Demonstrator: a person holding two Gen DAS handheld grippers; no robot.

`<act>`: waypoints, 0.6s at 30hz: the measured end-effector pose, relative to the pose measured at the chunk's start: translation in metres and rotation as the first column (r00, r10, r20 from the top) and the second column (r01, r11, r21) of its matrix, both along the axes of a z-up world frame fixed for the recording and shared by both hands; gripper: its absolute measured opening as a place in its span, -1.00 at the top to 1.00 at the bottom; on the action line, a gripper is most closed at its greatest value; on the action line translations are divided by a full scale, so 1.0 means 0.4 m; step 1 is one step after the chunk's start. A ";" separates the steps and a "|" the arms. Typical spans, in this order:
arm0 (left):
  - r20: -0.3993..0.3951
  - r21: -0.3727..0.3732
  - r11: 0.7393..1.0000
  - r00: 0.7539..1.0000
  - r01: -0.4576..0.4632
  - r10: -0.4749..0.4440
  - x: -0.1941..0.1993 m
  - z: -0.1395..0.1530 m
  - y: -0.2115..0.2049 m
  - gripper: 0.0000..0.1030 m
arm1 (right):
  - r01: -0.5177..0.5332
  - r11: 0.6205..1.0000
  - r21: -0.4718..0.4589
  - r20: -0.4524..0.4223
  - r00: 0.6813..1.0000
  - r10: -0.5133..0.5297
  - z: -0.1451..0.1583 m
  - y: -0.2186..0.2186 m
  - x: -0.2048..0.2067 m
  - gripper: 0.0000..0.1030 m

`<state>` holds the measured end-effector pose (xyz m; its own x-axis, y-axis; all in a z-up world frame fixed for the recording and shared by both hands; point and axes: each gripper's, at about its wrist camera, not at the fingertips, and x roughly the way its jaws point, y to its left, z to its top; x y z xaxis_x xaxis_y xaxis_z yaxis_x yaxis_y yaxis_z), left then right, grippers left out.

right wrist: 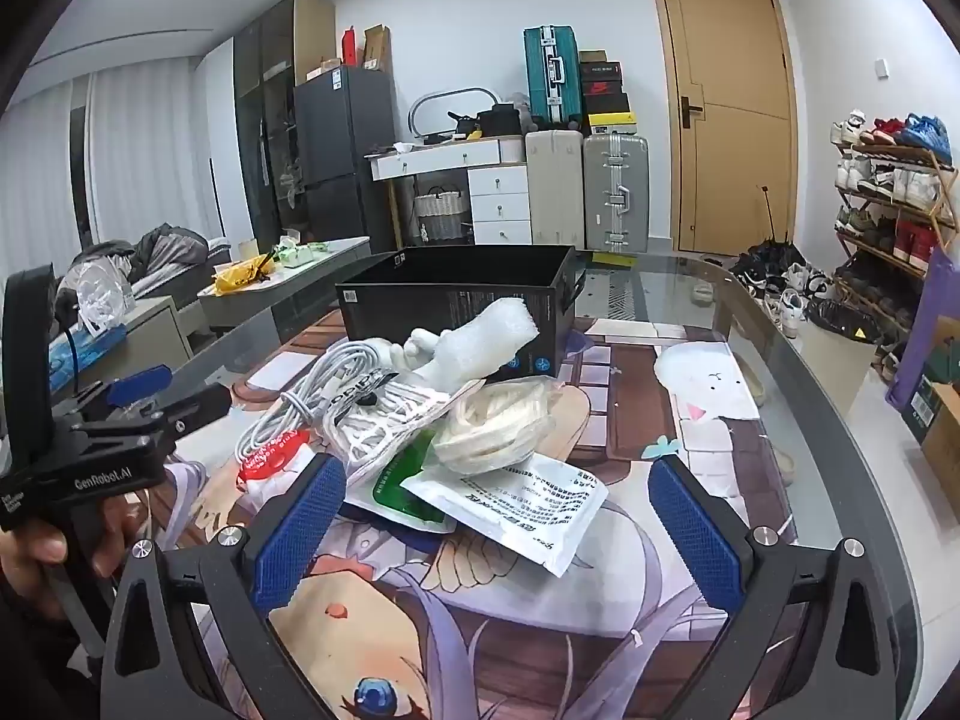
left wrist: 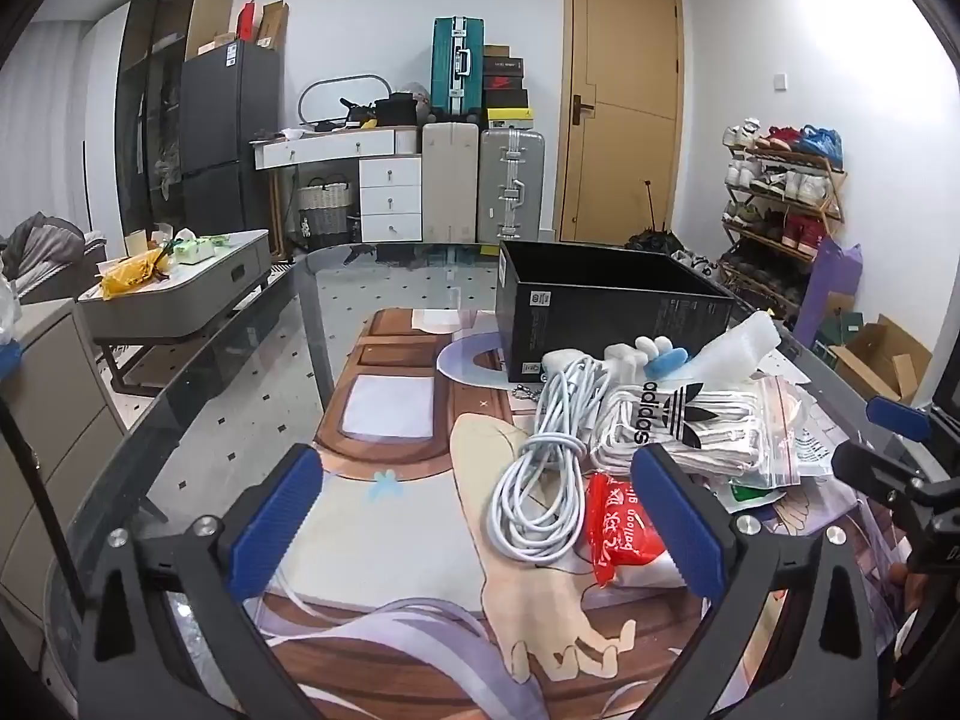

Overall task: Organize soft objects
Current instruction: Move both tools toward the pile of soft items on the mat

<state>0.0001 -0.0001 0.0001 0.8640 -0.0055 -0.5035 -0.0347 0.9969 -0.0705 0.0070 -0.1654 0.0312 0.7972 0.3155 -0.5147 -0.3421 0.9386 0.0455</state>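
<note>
Right view alone shows cream cord bundle [right wrist: 495, 429]; left view shows red packet [left wrist: 621, 519] beside white cable [left wrist: 540, 474]. Black box [left wrist: 606, 312] behind pile. Left gripper [left wrist: 480, 525], right gripper [right wrist: 498, 531]: jaws spread, empty.

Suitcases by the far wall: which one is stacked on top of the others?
The teal suitcase. It stands upright on the beige suitcase; the beige and silver suitcase both sit on the floor.

The left gripper [left wrist: 480, 516] hangs over the printed mat [left wrist: 384, 516], its blue pads spread wide with nothing between them. Just ahead lies a coiled white cable [left wrist: 540, 468], touching a red balloon packet [left wrist: 618, 525] and a bagged Adidas bundle [left wrist: 690, 426]. Behind the pile stands an open black box [left wrist: 600, 306]. The right gripper [left wrist: 900, 456] pokes in at the edge.
</note>
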 end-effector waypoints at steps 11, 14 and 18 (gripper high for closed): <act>0.069 0.005 1.000 0.997 0.025 -0.025 -0.035 0.017 -0.001 -1.00 | -0.016 0.998 -0.066 0.033 0.999 0.018 -0.006 0.016 -0.006 -0.99; 0.060 0.020 0.999 0.998 0.028 -0.030 -0.027 0.005 -0.016 -1.00 | -0.019 0.998 -0.056 0.031 0.999 0.021 -0.004 0.008 -0.003 -0.99; 0.049 0.045 0.999 0.998 0.030 -0.032 -0.023 0.003 -0.029 -1.00 | -0.026 0.998 -0.062 0.038 0.999 0.028 0.000 0.017 -0.014 -0.99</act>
